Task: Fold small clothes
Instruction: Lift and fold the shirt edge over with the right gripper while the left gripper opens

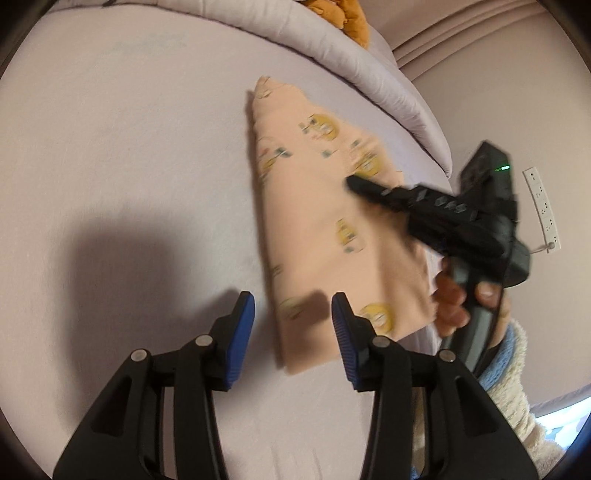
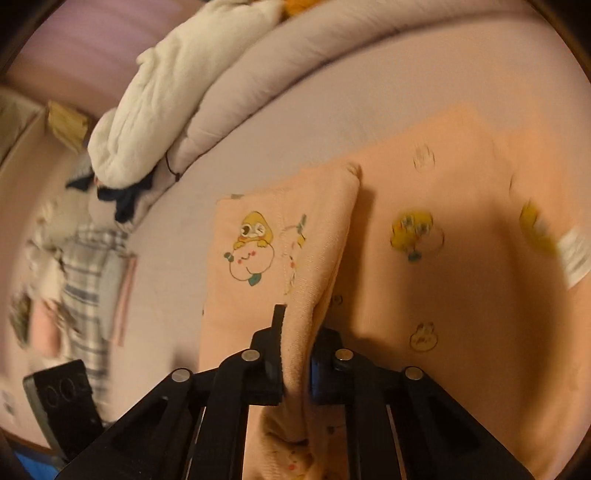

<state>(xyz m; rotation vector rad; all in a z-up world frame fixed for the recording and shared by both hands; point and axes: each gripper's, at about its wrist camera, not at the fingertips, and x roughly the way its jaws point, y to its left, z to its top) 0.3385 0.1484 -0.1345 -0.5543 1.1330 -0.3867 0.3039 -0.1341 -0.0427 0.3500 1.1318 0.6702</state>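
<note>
A peach child's garment (image 1: 317, 221) printed with yellow cartoon figures lies folded into a long wedge on the pale lilac bed sheet (image 1: 129, 166). My left gripper (image 1: 292, 299) hovers over its near corner, blue pads apart and nothing pressed between them. A hand holds my right gripper (image 1: 356, 184), which comes in from the right with its tip on the cloth's far right edge. In the right wrist view, the right gripper (image 2: 301, 332) is shut on a raised fold of the garment (image 2: 251, 258). The rest of the garment (image 2: 461, 295) lies flat behind it.
A rolled grey duvet (image 1: 369, 66) borders the far side of the bed, with an orange plush toy (image 1: 347, 18) behind it. A white quilt (image 2: 177, 92) and a heap of plaid clothes (image 2: 88, 266) lie at the left. A power strip (image 1: 543, 206) hangs on the wall.
</note>
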